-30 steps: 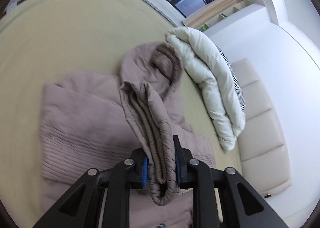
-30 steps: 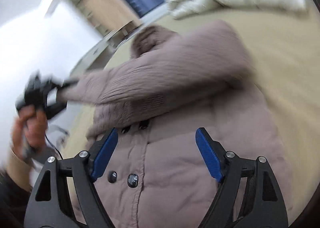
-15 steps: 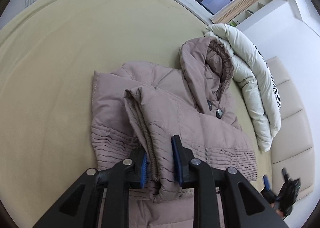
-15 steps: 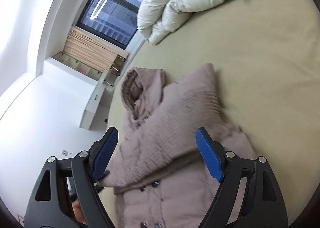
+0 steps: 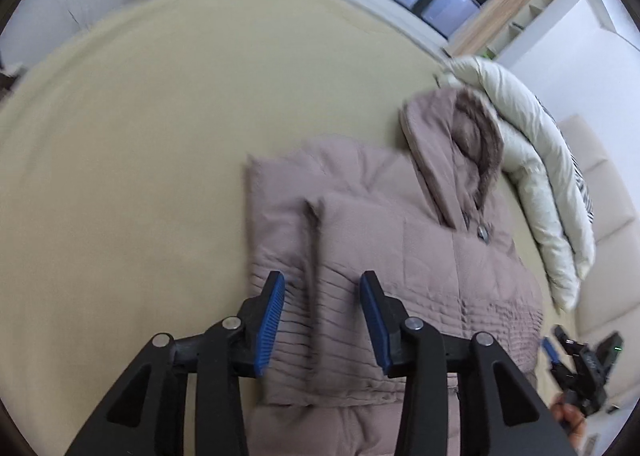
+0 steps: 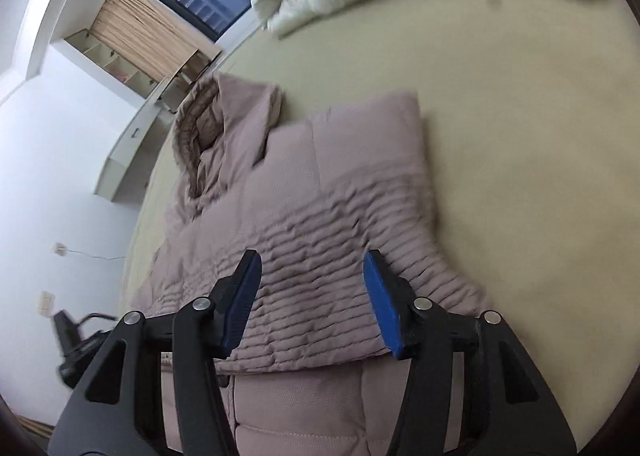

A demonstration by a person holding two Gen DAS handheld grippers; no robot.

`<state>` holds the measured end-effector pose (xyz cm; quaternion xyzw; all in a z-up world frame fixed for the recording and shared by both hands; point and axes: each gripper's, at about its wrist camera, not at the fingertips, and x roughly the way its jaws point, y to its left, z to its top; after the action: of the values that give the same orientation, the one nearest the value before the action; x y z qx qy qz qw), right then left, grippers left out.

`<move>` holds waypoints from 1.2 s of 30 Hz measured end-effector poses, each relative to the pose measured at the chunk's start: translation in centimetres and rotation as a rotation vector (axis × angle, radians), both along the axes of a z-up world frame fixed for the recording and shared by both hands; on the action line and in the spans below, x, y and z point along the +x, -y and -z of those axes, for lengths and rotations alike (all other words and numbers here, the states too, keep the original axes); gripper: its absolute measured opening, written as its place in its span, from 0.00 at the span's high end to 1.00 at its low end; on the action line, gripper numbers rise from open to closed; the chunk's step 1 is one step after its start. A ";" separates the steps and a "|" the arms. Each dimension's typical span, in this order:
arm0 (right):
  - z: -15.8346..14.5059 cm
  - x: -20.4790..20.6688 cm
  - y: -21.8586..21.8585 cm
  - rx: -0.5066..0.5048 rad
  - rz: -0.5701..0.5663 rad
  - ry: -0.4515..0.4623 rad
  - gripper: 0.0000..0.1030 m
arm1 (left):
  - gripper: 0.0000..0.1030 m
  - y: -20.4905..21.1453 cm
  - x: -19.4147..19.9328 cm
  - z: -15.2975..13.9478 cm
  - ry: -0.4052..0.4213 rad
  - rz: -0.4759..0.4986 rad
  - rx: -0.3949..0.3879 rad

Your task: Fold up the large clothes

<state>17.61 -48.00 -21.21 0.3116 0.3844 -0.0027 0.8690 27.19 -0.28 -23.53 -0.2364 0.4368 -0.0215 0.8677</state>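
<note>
Left tongs (image 5: 322, 316) have just released the sleeve (image 5: 352, 256) onto the coat (image 5: 460, 276); right tongs (image 6: 312, 292) gape empty; sleeve fold done.

Matt quilted cloth coat (image 5: 420, 256) (fuzzy trim) on smooth sheet (image 5: 160, 136).

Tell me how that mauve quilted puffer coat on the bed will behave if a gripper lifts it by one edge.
The mauve quilted puffer coat will probably drape and sag, since its folded sleeve lies limp. Its puffy padding suggests it is light for its bulk. The smooth shell may slip from the open left gripper unless a thick fold is pinched.
</note>
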 end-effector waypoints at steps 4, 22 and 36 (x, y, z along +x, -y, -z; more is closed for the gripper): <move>-4.7 2.2 -2.2 -0.245 -0.031 0.076 0.49 | 0.56 2.3 -0.9 -3.7 0.127 0.022 0.137; -4.8 9.1 -2.5 -0.246 -0.057 0.080 0.18 | 0.24 10.3 7.0 -4.3 0.174 0.169 0.297; -0.1 19.1 -5.2 -0.253 -0.194 0.004 0.17 | 0.11 20.5 28.1 -3.8 0.078 0.232 0.550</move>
<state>36.71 -42.81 -21.14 0.1612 0.4074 0.0337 0.8983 55.26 -20.75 -19.72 0.0602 0.4165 -0.0105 0.9071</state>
